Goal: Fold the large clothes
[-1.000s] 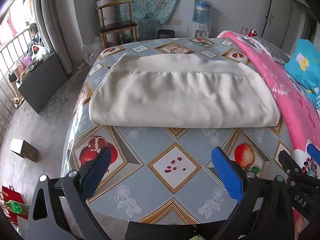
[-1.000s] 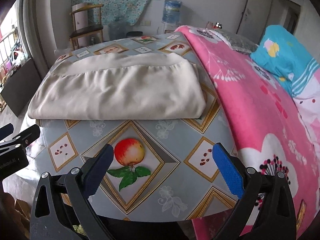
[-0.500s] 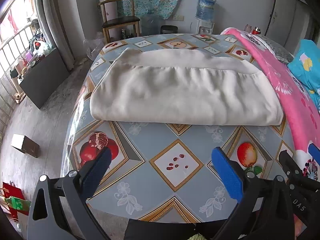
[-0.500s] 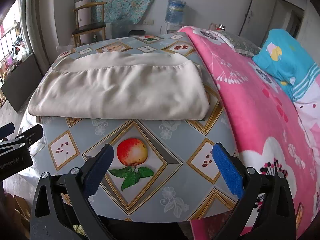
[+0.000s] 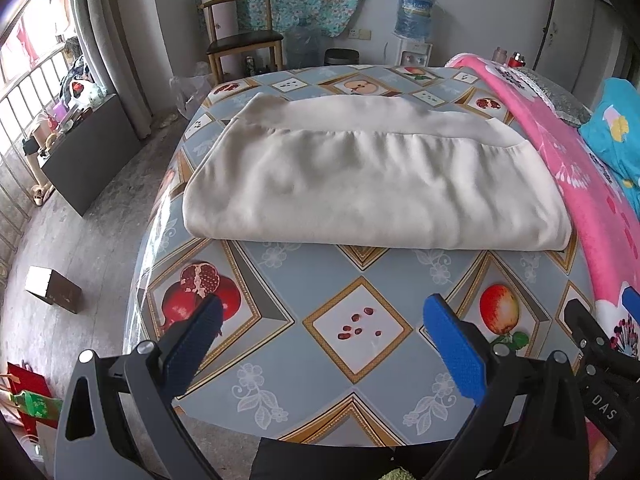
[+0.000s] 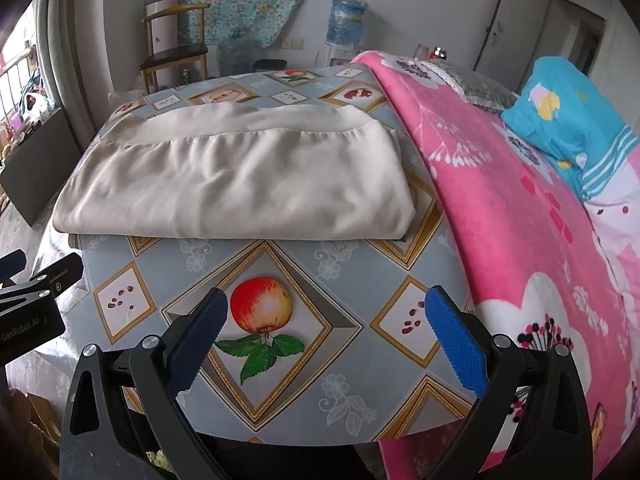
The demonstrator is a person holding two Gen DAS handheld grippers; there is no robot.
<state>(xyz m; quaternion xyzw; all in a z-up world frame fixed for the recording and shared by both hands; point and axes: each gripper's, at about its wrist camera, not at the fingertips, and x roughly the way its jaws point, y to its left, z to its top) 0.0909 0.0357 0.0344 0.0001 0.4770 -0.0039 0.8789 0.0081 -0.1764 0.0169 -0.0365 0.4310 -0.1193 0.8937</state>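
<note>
- The cream garment [image 5: 372, 188] lies folded into a wide, flat rectangle on the fruit-patterned surface [image 5: 360, 328], well toward the far half, with a seamed band [image 5: 360, 118] running along its far edge.
- Its long axis runs left to right across both views; the thick folded edge [image 6: 240, 234] faces the person.
- The left claw [image 5: 320, 320] hangs over the near part of the surface, fingers wide apart and holding nothing, with the garment ahead of it and clearly apart.
- The right claw [image 6: 324, 314] sits likewise, fingers spread and empty, above the printed apple [image 6: 262, 304]; the garment is ahead and a little to its left.
- The two claws are side by side at much the same reach from the cloth. The left one faces the garment's left half, the right one its right end, which lies just beside the pink blanket [image 6: 520, 208].
- Judging by the tidy stack, the fold looks far along. A further fold would likely bring one short end across to the other, so each claw would need to go forward to the near edge first.
- The right end is close to the blanket, so a grasp there may catch that fabric as well.
</note>
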